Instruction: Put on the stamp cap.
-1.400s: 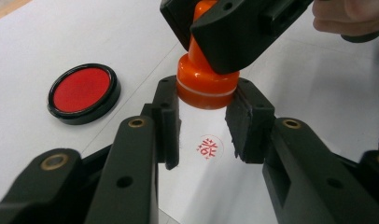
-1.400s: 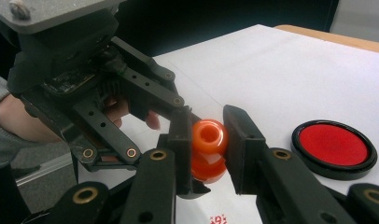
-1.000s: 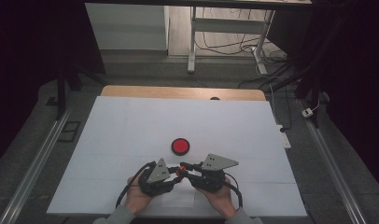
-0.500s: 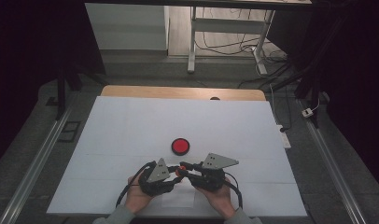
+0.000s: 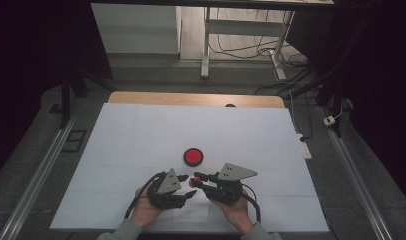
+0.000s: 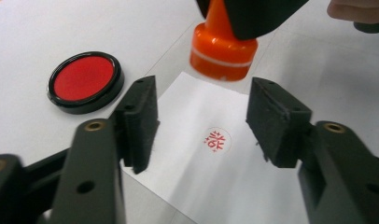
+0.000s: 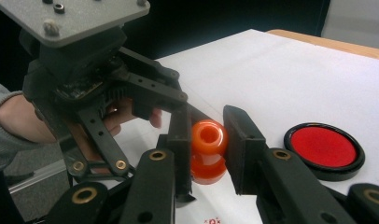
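Observation:
An orange stamp (image 7: 208, 140) is upright and just above a small white sheet of paper (image 6: 234, 186), with my right gripper (image 7: 208, 123) shut on its neck. The sheet carries a round red stamp mark (image 6: 217, 140). My left gripper (image 6: 206, 95) hovers low over the sheet. Its jaws have just been opening and stand apart, one on each side of the mark, with nothing pressed between them. A round red ink pad (image 5: 193, 156) in a black case lies a little beyond both grippers. In the high view the left gripper (image 5: 187, 187) and right gripper (image 5: 196, 180) meet tip to tip near the table's front edge.
A large white sheet (image 5: 141, 135) covers the table. A wooden edge (image 5: 191, 99) shows at the far side. Metal rails (image 5: 41, 170) run along both sides of the table. Cables and a desk frame (image 5: 241, 30) lie on the floor beyond.
The left gripper's jaws have spread apart. Both hands, the stamp and the ink pad have kept their places.

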Motion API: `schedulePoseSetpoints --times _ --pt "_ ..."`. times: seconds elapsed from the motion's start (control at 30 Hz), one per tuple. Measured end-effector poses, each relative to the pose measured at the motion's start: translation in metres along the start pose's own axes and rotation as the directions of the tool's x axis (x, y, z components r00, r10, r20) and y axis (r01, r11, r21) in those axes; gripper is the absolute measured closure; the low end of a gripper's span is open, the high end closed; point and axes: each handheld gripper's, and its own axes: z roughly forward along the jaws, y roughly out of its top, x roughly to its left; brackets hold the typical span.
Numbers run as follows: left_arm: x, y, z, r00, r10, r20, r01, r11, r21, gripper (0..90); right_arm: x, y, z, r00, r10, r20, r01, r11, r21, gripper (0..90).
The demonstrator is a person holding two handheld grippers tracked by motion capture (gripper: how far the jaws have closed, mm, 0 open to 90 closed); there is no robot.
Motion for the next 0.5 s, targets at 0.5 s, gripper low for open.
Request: schedulePoseSetpoints --times 0.5 --pt "0.013 -0.006 -0.020 0.9960 -0.085 0.026 0.085 0.9963 0.012 24.5 -0.007 0.004 -0.009 0.9997 0.000 0.026 0.001 1.000 -0.022 72.4"
